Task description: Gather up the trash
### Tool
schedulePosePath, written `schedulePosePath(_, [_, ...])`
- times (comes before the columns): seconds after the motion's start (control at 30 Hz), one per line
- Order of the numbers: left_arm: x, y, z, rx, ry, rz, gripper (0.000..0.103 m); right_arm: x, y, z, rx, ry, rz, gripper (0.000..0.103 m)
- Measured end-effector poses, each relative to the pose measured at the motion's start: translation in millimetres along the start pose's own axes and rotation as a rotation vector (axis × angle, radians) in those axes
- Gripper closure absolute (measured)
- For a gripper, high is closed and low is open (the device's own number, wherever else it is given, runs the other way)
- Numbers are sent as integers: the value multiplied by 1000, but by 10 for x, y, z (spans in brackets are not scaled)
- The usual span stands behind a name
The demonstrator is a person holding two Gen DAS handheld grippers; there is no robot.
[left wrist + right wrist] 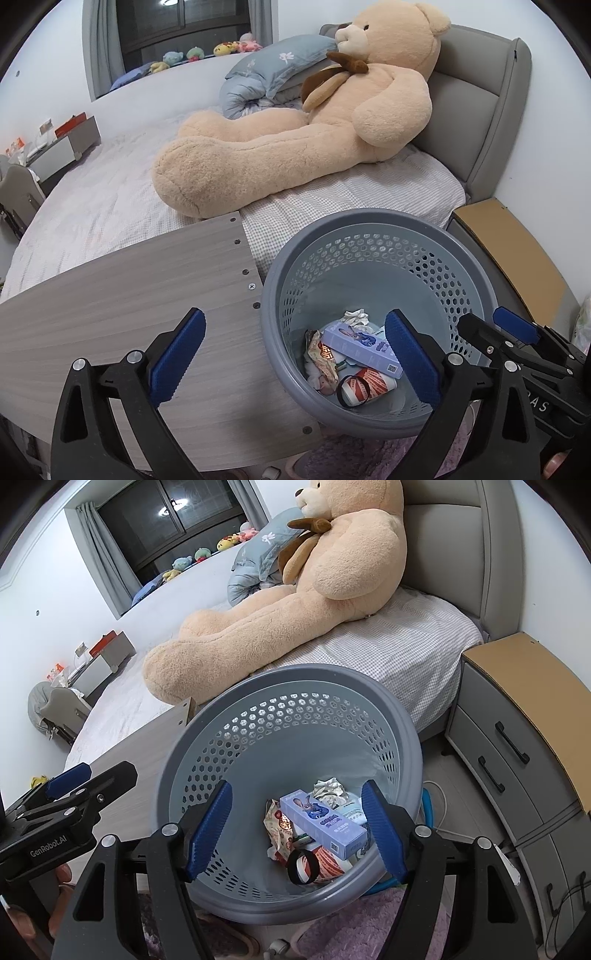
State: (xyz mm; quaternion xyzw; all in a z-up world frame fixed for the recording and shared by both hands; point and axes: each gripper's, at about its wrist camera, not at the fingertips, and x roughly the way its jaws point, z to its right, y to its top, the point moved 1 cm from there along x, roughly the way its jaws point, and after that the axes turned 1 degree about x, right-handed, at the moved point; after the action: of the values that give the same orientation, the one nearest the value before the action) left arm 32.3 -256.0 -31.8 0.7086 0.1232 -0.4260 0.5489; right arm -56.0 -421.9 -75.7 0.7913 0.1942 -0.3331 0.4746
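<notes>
the bed point(406, 657) fills the far side of the room behind the grey basket point(236, 890), with its padded headboard point(476, 107) at the far right. a large tan teddy bear point(266, 147) lies along the bed beyond the basket, its head toward the headboard. a wood-grain surface point(110, 314) sits just left of the basket, touching or nearly touching its rim. a grey nightstand point(517, 760) with a brown top stands to the right of the basket, beside the bed.

the basket, perforated round its upper wall, stands on the floor at the bedside with trash lying in its bottom: a pale purple carton point(321, 823) with a rabbit picture on top, a red-and-white wrapper point(277, 827) left of it, crumpled paper point(328, 788) behind it, and a black band point(303, 867) nearest the camera.

the left tool point(295, 360) hangs over the basket's left rim, its jaws spread wide and holding nothing. the right tool point(297, 832) hangs over the basket's mouth, jaws well apart and empty, the trash seen between them far below.
</notes>
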Motion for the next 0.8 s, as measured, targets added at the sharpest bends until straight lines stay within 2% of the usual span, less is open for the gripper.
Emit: schedulePosePath(0.8, [12, -20, -64, -7, 12, -20, 6, -27, -7, -12, -1, -1, -2, 33])
